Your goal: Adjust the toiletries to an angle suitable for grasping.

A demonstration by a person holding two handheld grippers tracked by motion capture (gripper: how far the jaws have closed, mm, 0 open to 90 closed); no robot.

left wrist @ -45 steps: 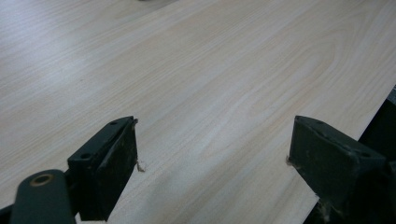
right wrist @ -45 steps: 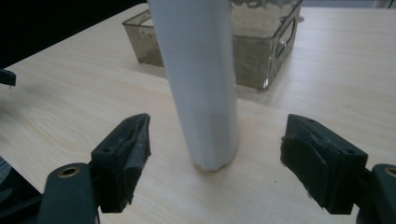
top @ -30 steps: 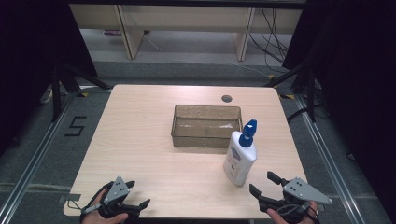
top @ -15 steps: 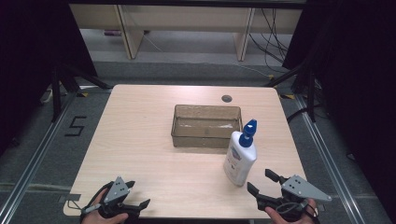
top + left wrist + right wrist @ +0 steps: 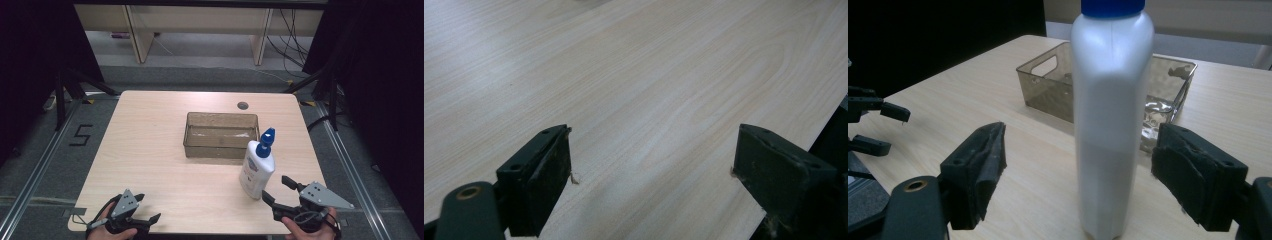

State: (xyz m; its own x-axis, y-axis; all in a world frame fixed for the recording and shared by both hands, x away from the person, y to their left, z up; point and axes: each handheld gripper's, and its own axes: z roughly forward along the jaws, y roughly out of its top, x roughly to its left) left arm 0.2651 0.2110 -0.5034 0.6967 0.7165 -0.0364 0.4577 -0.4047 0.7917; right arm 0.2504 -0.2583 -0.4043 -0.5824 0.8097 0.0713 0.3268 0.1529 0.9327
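Just in front of the clear brown bin [image 5: 221, 135], at its right front corner, a white bottle [image 5: 256, 168] with a blue spout cap [image 5: 266, 135] stands upright on the light wood table [image 5: 150, 145]. The bottle carries a printed label facing the person; its wording is too small to read. On the floor well to the left of the bin, the figure "5" [image 5: 81, 135] is marked in dark tape. Behind the bin, a small round grommet [image 5: 243, 105] sits in the tabletop.

Compared with the frame one second earlier, the right gripper [image 5: 280, 190] has moved left and forward, nearer the bottle; the bottle, the bin and the left gripper [image 5: 145, 209] lie where they did.

The right gripper is held by a hand [image 5: 311, 230] at the near edge, in front of and right of the bin, pointing at the bottle's base. Its jaws stand wide apart. In the right gripper view the bottle [image 5: 1110, 120] stands between them, touching neither.

The left gripper sits low at the near edge, in front of and left of the bin, well apart from the bottle. Its jaws are likewise spread, with bare table [image 5: 649, 100] between them.
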